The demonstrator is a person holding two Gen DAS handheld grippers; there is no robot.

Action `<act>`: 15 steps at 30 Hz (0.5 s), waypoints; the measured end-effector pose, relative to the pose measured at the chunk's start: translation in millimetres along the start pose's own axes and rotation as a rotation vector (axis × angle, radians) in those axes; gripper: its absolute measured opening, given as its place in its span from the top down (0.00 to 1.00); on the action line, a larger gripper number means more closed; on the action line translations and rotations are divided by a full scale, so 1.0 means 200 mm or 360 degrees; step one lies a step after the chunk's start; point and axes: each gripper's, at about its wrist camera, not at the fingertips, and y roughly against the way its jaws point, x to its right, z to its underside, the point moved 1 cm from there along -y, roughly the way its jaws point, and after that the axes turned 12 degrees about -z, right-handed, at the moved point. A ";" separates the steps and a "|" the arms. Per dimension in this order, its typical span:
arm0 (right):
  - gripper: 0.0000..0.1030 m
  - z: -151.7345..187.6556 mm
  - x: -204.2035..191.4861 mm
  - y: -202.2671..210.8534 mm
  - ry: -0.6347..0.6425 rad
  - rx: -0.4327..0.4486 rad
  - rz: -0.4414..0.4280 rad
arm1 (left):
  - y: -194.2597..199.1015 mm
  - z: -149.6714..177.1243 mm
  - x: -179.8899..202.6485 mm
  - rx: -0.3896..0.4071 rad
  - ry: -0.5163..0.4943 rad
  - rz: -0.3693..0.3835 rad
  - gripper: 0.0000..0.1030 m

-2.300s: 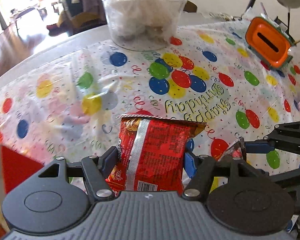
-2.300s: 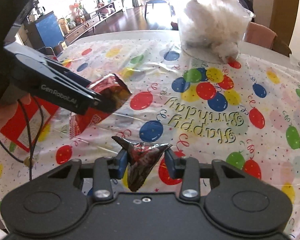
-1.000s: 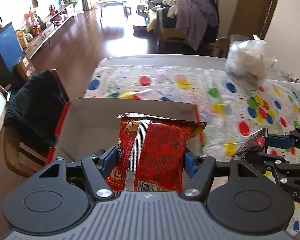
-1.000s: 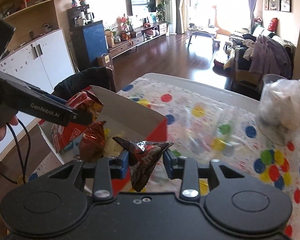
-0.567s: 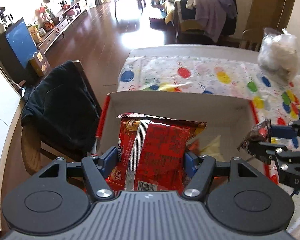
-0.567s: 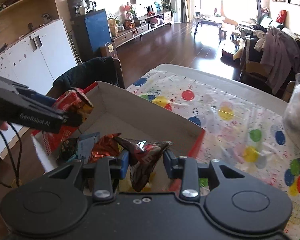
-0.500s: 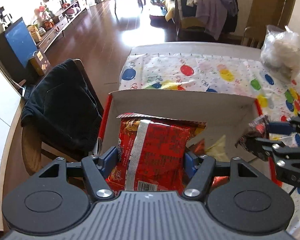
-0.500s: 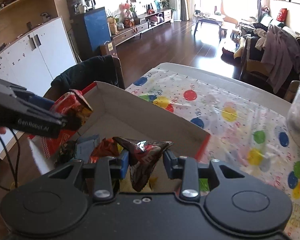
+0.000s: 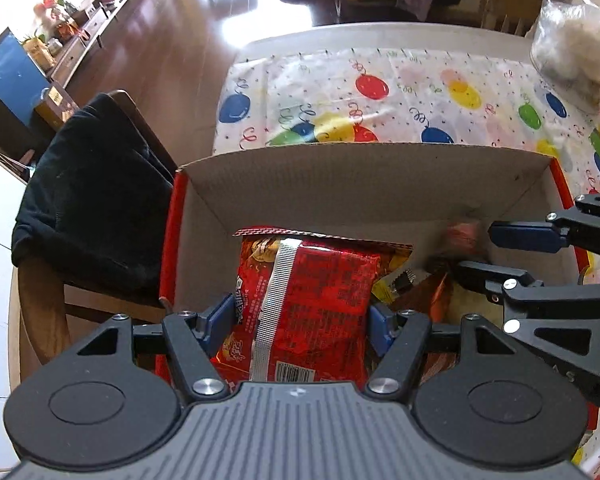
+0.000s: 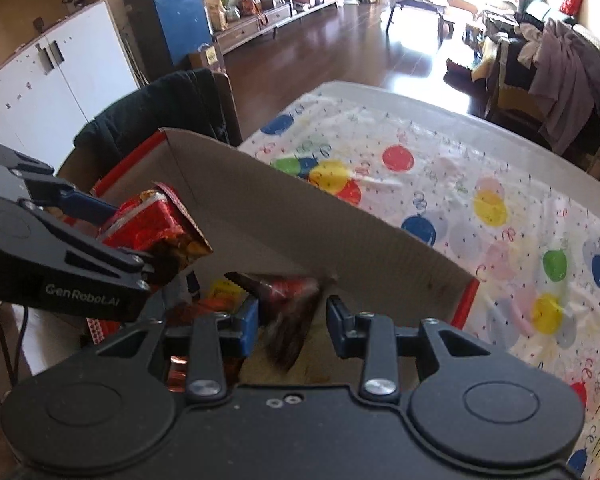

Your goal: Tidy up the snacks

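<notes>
Two snacks are over the cardboard box (image 9: 364, 184). The red snack packet (image 9: 304, 300) is squeezed by the left gripper (image 9: 300, 320); it looks light, puffy and crinkly. The dark wrapper (image 10: 290, 312) looks blurred between the right gripper's (image 10: 292, 326) spread fingers, seemingly let go.

— What's between the right gripper (image 10: 292, 320) fingers?
— A dark triangular snack packet (image 10: 290, 312) (blurred), jaws spread wider than it, over the cardboard box (image 10: 300, 216).
— And left?
— The left gripper (image 10: 140, 236) clamps a red snack bag (image 10: 156, 228) above that box.
</notes>
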 end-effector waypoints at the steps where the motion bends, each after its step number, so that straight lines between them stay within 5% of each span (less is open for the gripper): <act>1: 0.67 0.00 0.00 0.00 -0.0007 -0.0005 -0.0003 | -0.01 0.00 0.00 -0.0018 -0.0012 0.0010 0.35; 15: 0.57 0.02 0.03 0.07 -0.0098 0.0029 -0.0020 | 0.07 0.02 0.02 0.0064 0.0001 0.0058 0.35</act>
